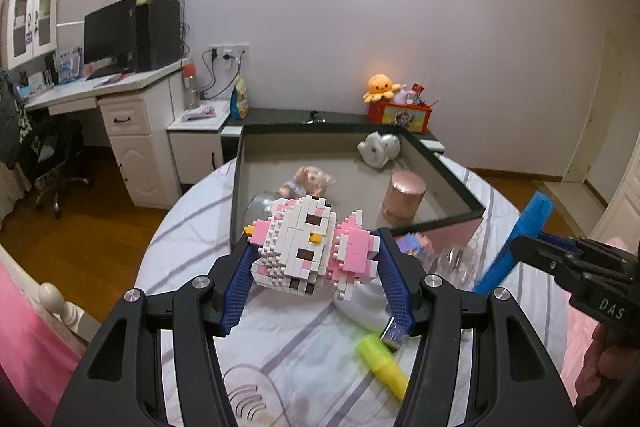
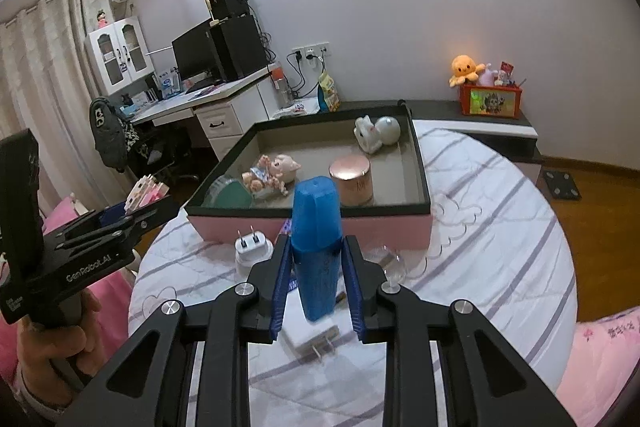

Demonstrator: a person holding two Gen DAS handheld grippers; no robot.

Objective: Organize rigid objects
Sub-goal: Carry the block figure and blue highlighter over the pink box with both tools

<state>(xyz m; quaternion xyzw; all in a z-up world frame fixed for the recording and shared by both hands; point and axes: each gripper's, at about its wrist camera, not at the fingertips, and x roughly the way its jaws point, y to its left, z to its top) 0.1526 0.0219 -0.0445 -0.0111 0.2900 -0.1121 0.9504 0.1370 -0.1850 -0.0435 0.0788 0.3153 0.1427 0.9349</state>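
Above the round worktop [image 2: 500, 211], both claws carry loads toward the pink-sided tray [image 2: 416, 163]. The left claw [image 1: 314, 255] is closed around a pink-and-white brick figure [image 1: 312, 247]; the right claw [image 2: 316, 279] is clamped on an upright blue highlighter [image 2: 318, 243]. Both objects hang just short of the tray's near wall. This looks like the transport step; next, each needs carrying over the rim to bare floor between the pink canister [image 2: 352, 183] and doll [image 2: 272, 175], then releasing.
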